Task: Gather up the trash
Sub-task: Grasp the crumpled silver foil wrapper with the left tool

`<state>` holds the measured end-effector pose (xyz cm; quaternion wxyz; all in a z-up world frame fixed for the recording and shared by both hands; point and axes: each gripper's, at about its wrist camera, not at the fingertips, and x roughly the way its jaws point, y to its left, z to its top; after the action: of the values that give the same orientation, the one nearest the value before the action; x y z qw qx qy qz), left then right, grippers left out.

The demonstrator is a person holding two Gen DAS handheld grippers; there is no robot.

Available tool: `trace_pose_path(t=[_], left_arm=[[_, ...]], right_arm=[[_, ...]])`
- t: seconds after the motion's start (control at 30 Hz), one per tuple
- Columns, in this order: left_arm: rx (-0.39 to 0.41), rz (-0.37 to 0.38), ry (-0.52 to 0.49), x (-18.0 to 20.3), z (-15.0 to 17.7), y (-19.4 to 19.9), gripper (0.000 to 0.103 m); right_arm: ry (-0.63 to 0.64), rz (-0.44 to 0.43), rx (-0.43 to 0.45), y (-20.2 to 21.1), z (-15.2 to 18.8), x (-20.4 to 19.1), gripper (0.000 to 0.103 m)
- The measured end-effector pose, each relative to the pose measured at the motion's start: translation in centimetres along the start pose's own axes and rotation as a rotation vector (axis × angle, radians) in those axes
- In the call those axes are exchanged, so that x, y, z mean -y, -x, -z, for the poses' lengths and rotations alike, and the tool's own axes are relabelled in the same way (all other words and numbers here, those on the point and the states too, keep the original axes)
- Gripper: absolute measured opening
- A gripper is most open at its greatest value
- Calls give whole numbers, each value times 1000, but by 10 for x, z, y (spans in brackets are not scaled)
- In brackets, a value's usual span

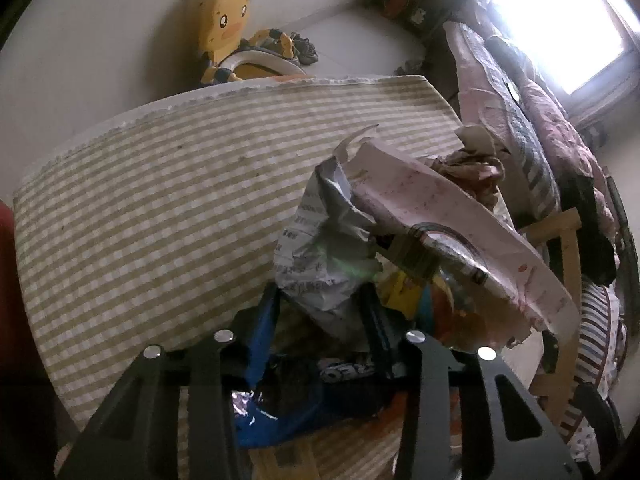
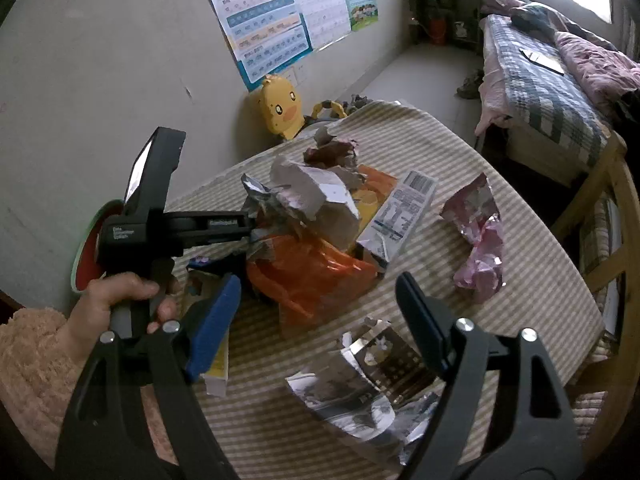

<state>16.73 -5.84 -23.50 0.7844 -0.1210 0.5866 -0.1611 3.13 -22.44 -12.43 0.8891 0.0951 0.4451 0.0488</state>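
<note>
Crumpled printed paper [image 1: 320,256] sits clamped between the two fingers of the left hand-held gripper [image 1: 320,304], at the near edge of a heap of trash [image 2: 316,232] on the striped counter [image 2: 460,280]; the jaws are narrowed onto the wad, pads pressing its lower part. Over and beyond those fingers a pale pink sheet [image 1: 460,232] drapes across the pile, and under them lie a blue wrapper [image 1: 260,420] and an orange bag [image 2: 312,276]. From the right wrist view, a hand [image 2: 124,300] in a fuzzy peach sleeve [image 2: 36,356] holds that left tool, which reaches into the heap from the left. The right hand-held gripper [image 2: 320,332] hangs with its jaws spread wide and nothing between them, above the counter's near part; a torn silvery wrapper [image 2: 360,384] lies just below and between its fingers. Ahead of its right finger a crumpled pink foil packet [image 2: 480,248] lies apart from the heap, and a white carton [image 2: 404,212] leans at the heap's right side. A yellow duck-faced toy [image 2: 280,108] stands past the counter's far edge
</note>
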Motion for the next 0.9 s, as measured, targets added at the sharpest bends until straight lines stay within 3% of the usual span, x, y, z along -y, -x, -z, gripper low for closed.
trace_pose_path(t=[0.63, 0.9], left_arm=[[207, -69, -15, -26, 26, 84, 35], [243, -100, -59, -25, 45, 98, 35]], right_arm=[[37, -7, 9, 1, -7, -17, 78], [60, 14, 43, 1, -35, -15, 78]])
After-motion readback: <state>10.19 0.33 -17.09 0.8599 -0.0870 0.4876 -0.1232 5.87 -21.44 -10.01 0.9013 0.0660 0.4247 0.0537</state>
